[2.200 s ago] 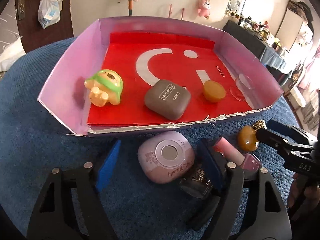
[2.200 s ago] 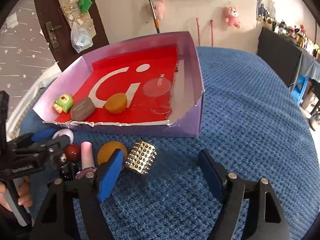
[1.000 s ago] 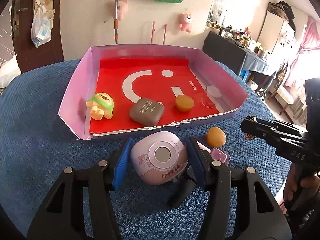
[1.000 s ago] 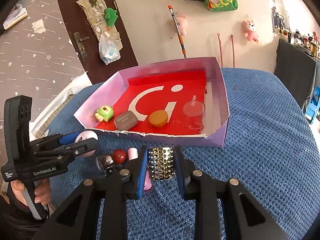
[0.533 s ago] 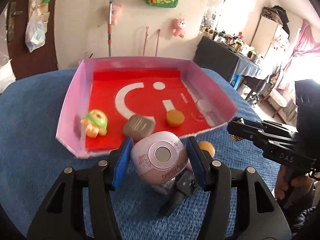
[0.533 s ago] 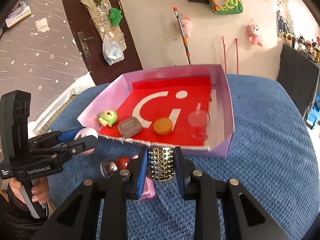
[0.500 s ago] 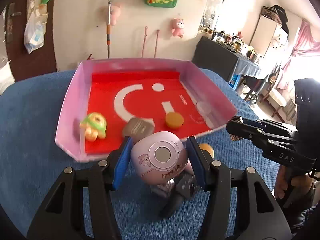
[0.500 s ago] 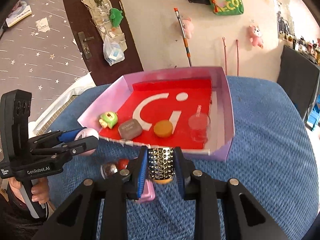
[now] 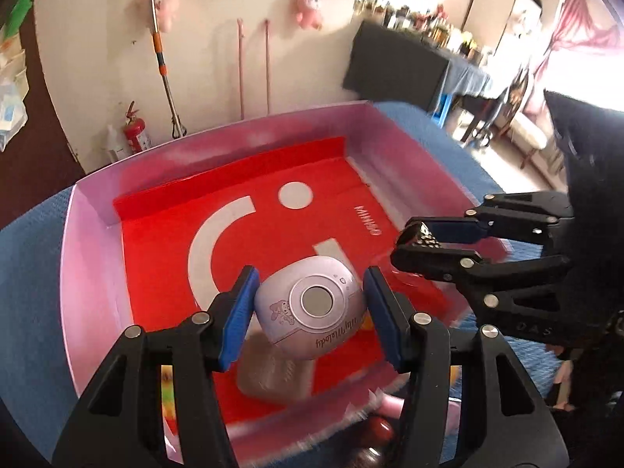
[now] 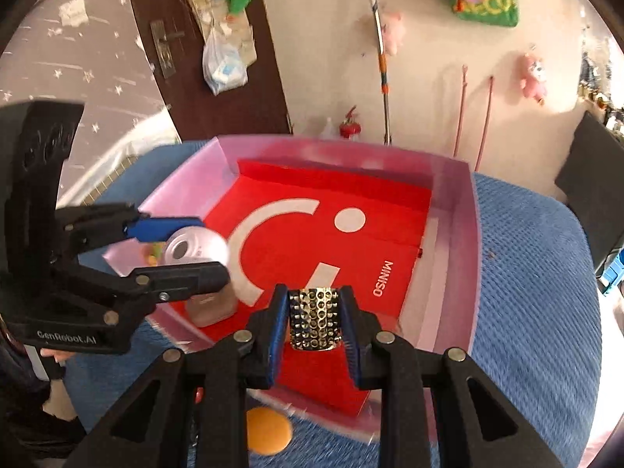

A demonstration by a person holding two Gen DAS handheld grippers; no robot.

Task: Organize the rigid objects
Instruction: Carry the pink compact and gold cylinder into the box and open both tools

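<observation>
Blue textured cloth carries pink tray (image 9: 89,273) with red liner. Left gripper (image 9: 312,308) clamps lilac round case (image 9: 312,304) above tray's near edge; right gripper (image 10: 314,325) pinches studded cuff (image 10: 316,321) over near-right corner, both poised for lowering inside.

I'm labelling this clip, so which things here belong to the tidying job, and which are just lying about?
Part of the job:
- lilac round case, held in the left tool
- studded gold piece, held in the right tool
- pink tray
- grey compact

Lying about:
- pink plush toys
- fire extinguisher
- mop handle
</observation>
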